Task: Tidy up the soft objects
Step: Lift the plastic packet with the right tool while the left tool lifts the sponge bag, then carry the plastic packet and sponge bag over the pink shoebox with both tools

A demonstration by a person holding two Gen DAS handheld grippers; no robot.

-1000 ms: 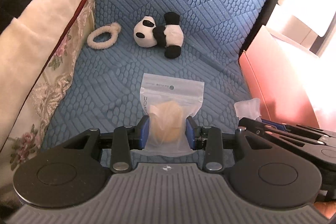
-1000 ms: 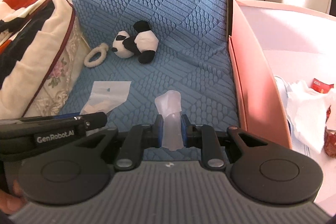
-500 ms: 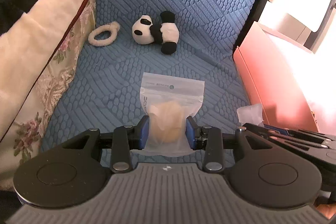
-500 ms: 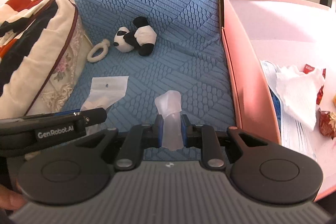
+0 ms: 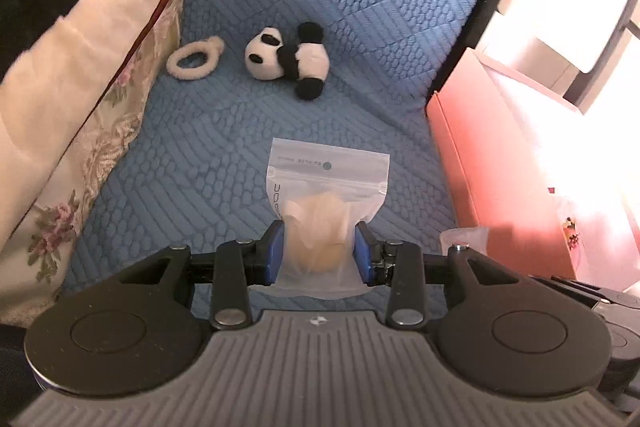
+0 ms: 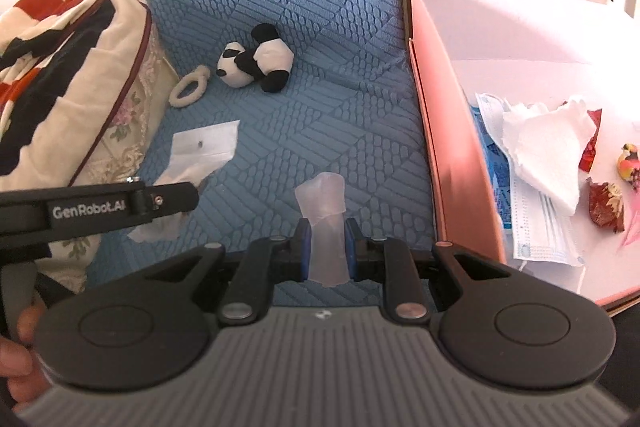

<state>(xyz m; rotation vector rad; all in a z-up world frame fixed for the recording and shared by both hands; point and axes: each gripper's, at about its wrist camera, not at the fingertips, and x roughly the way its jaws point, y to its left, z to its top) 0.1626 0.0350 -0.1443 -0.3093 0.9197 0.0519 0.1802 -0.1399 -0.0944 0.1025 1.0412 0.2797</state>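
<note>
At lower centre of each view, the left gripper (image 5: 319,251) pinches a frosted zip bag (image 5: 326,215) holding a yellowish lump, while the right gripper (image 6: 326,249) squeezes a crumpled translucent pouch (image 6: 325,219).

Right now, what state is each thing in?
left gripper: shut on the zip bag.
zip bag: sealed, held above the cushion.
right gripper: shut on a small clear pouch.
panda plush: lying on its side.
hair tie: lying flat.
pink box: open.
</note>
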